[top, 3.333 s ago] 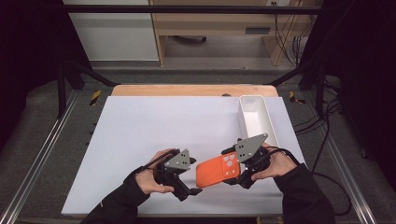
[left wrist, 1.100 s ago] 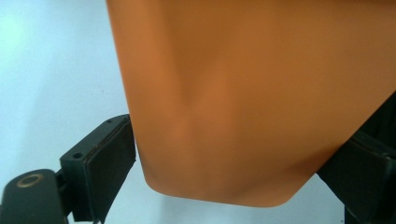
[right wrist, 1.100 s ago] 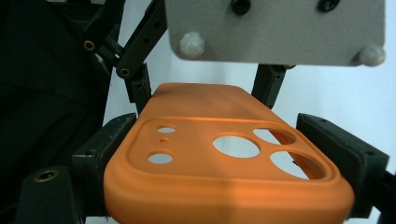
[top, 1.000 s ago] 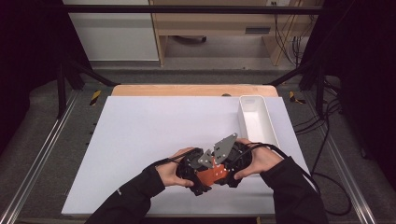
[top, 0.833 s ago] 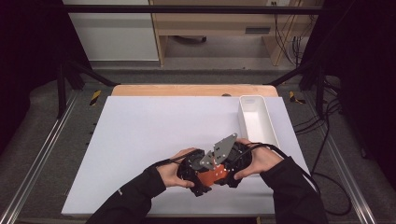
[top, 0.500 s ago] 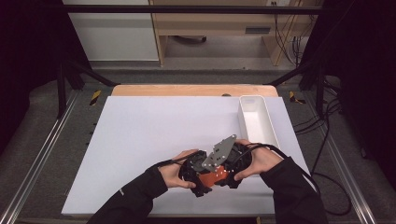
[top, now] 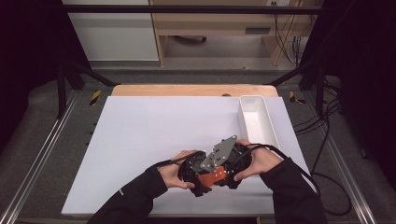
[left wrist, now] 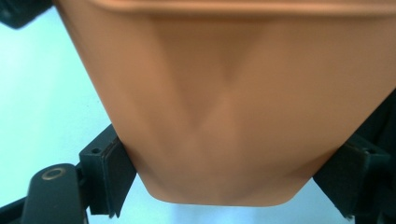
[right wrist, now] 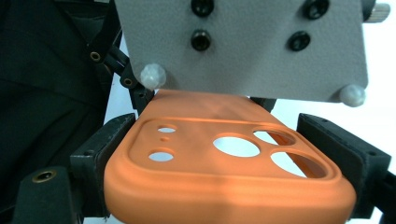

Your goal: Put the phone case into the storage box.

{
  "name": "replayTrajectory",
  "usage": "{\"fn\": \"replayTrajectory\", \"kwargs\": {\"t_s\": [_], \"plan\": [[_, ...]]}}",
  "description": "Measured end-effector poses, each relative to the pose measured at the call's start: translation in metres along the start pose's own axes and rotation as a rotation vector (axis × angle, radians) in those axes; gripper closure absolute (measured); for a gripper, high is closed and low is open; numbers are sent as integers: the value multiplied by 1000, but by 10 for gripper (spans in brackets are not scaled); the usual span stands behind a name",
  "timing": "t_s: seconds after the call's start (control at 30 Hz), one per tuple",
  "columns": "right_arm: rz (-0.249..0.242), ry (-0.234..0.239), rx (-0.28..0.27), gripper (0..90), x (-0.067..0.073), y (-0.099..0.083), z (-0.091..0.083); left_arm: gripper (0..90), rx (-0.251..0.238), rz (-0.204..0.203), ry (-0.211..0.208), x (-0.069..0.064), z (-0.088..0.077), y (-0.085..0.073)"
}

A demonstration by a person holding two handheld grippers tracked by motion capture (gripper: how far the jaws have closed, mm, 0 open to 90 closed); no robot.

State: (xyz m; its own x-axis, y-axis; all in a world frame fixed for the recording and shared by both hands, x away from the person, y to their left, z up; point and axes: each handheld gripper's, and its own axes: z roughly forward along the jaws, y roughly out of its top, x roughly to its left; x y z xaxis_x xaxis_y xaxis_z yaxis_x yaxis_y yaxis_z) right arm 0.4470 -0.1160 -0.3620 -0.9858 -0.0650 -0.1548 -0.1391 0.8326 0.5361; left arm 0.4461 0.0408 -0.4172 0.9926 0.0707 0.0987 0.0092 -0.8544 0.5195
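step: handing over orange phone case (right wrist: 224,172), low over white mat (top: 154,135) near front edge | L gripper (left wrist: 224,186) jaws just been closing, now clamping plain end | R gripper (right wrist: 233,154) pinching camera-hole end | next, prob: R letting go slow, L keeping hold; white bin (top: 257,121) beside

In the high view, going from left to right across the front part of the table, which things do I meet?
Left hand → left gripper → orange phone case → right hand; the white tray stands farther back, to the right.
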Motion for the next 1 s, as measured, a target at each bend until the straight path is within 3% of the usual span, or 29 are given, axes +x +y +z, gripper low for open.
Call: {"fn": "replayTrajectory", "kwargs": {"t_s": [0.37,0.53,1.0], "plan": [[24,-24,-63,129,0,1,-3,157,-19,8,18,1,-5,-1],[19,-44,-84,90,1,0,-5,157,-41,-10,21,2,-8,-3],[112,-79,-220,23,4,-22,-20,157,-92,-71,22,8,-16,-23]]}}
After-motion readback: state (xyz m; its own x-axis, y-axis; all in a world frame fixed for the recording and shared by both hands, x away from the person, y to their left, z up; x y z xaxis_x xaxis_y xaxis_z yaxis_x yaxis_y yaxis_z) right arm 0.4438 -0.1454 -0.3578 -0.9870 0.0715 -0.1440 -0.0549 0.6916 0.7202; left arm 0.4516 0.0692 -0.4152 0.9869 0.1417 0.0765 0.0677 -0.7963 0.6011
